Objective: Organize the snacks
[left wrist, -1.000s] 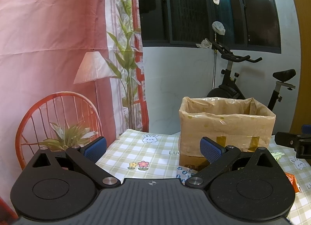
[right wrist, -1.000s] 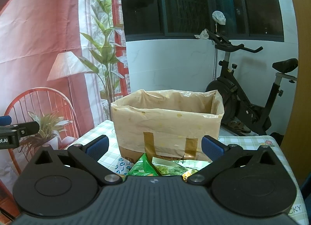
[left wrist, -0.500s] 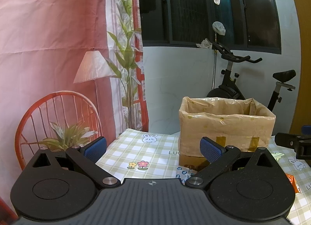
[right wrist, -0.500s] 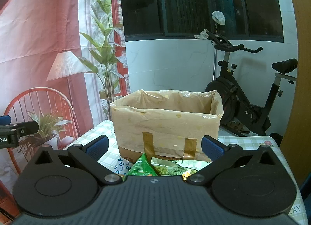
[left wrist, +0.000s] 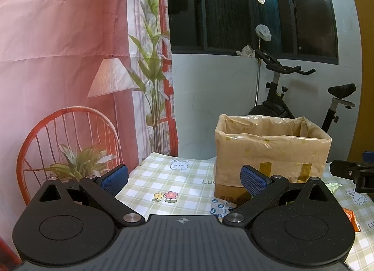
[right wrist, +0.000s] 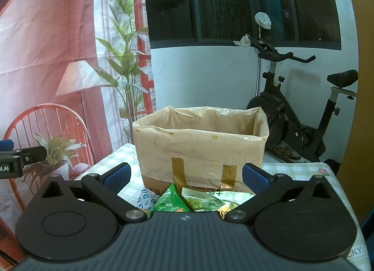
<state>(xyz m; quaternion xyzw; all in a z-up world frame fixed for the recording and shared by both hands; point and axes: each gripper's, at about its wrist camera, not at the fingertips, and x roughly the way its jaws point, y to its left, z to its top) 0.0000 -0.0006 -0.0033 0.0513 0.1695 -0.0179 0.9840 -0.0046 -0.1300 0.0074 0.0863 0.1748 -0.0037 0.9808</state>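
Note:
A cardboard box (left wrist: 271, 151) lined with a tan plastic bag stands open on the checked tablecloth (left wrist: 177, 179); the right wrist view shows the box (right wrist: 198, 151) straight ahead. Green snack packets (right wrist: 187, 200) lie in front of it, just beyond my right gripper (right wrist: 185, 177), which is open and empty. A blue-and-white packet (left wrist: 219, 206) and an orange packet (left wrist: 350, 218) lie near the box. My left gripper (left wrist: 183, 177) is open, empty, left of the box. The right gripper's fingers (left wrist: 350, 173) show at the right edge.
An exercise bike (right wrist: 299, 116) stands behind the table at the right. A printed backdrop with a red chair (left wrist: 67, 144) and plants hangs on the left. The table's far edge runs just behind the box. The left gripper's finger (right wrist: 21, 159) juts in at the left edge.

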